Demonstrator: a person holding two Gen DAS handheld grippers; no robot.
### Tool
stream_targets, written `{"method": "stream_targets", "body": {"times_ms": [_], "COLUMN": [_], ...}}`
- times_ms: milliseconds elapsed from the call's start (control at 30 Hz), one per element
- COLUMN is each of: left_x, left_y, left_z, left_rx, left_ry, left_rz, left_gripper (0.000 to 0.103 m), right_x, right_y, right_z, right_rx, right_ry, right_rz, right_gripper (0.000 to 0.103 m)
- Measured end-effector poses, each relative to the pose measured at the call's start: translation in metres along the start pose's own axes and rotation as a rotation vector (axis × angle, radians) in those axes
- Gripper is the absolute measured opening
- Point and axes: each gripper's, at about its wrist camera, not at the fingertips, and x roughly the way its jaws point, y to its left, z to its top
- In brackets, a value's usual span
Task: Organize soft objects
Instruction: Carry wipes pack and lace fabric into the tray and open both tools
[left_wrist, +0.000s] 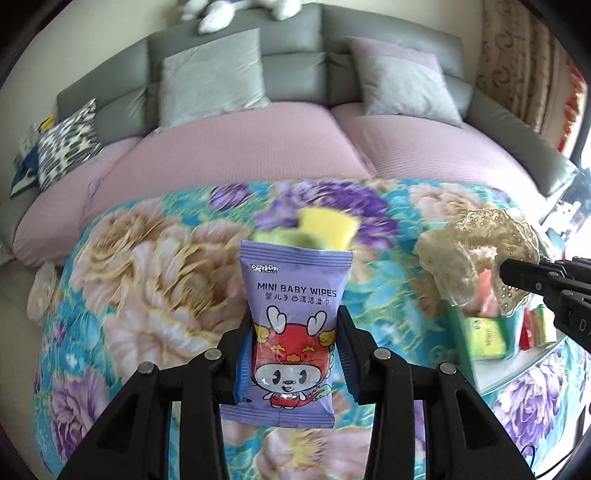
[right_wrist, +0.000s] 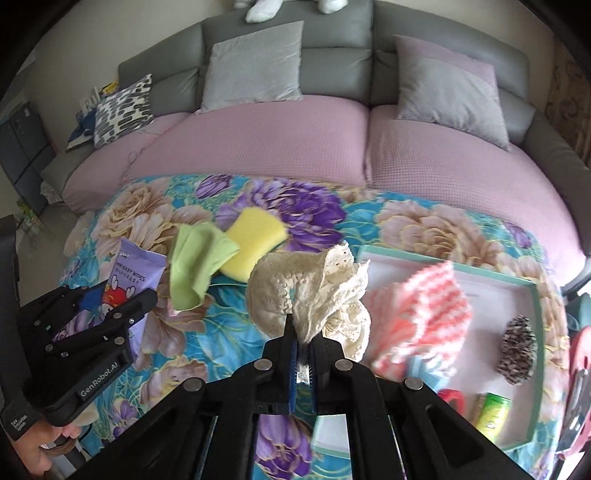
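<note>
Clamping a wipes pack (left_wrist: 291, 332) upright between the pads of the left gripper (left_wrist: 295, 354), pressing on its two side edges, with the printed cartoon facing the camera and the pack hanging above the floral blanket (left_wrist: 147, 288). Pinching a bunch of cream lace cloth (right_wrist: 314, 291) in the right gripper (right_wrist: 303, 354), jaws nearly together on the gathered fabric, the rest of the cloth billowing up and out toward 12 o'clock in the right wrist view. Showing, in that same view, the left gripper (right_wrist: 110, 306) at 9 o'clock with the pack (right_wrist: 136, 273) rising from it. Lying just beyond the lace at 11 o'clock: a green cloth (right_wrist: 195, 266) folded loosely, touching a yellow sponge (right_wrist: 255, 240) beside it, both on the blanket. Sitting at 3 o'clock: a teal-rimmed tray (right_wrist: 532, 317) holding a pink striped cloth (right_wrist: 424, 310), blurred, a speckled scrunchie (right_wrist: 517, 347) near the tray's right edge, and a green packet (right_wrist: 493, 413) at its near side. Stretching behind the blanket toward 12 o'clock: a sofa (right_wrist: 332, 55) with a pink cover (right_wrist: 277, 140), two grey cushions (right_wrist: 255, 62) leaning on the backrest, and a black-and-white patterned cushion (right_wrist: 123, 107) at 10 o'clock.
</note>
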Motion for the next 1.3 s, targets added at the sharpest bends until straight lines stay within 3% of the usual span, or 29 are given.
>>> {"method": "stream_targets", "body": {"times_ms": [500, 1100, 1133, 1200, 1233, 1267, 1300], "left_x": [0.003, 0.022, 0.024, 0.027, 0.028, 0.029, 0.029], "left_y": [-0.113, -0.191, -0.196, -0.204, -0.207, -0.208, -0.209], "left_z": [0.022, 0.033, 0.032, 0.028, 0.025, 0.021, 0.019], "left_rx": [0.179, 0.247, 0.265, 0.299, 0.316, 0.328, 0.336], "left_ry": [-0.056, -0.051, -0.042, -0.027, -0.025, -0.024, -0.019], "left_rz": [-0.192, -0.354, -0.374, -0.350, -0.335, -0.322, -0.316], "left_gripper": [0.042, 0.043, 0.045, 0.069, 0.073, 0.076, 0.076], "right_x": [-0.034, -0.036, -0.035, -0.034, -0.033, -0.032, -0.032], "right_y": [-0.104, -0.148, -0.150, -0.153, -0.154, -0.157, -0.159], "right_z": [-0.022, -0.039, -0.039, -0.040, -0.041, -0.041, -0.042], "right_rx": [0.158, 0.207, 0.208, 0.203, 0.203, 0.207, 0.216], "right_ry": [-0.014, 0.025, 0.028, 0.038, 0.040, 0.047, 0.049], "right_rz": [-0.236, -0.323, -0.329, -0.353, -0.367, -0.368, -0.367], "right_gripper": [0.005, 0.005, 0.005, 0.008, 0.008, 0.016, 0.030]}}
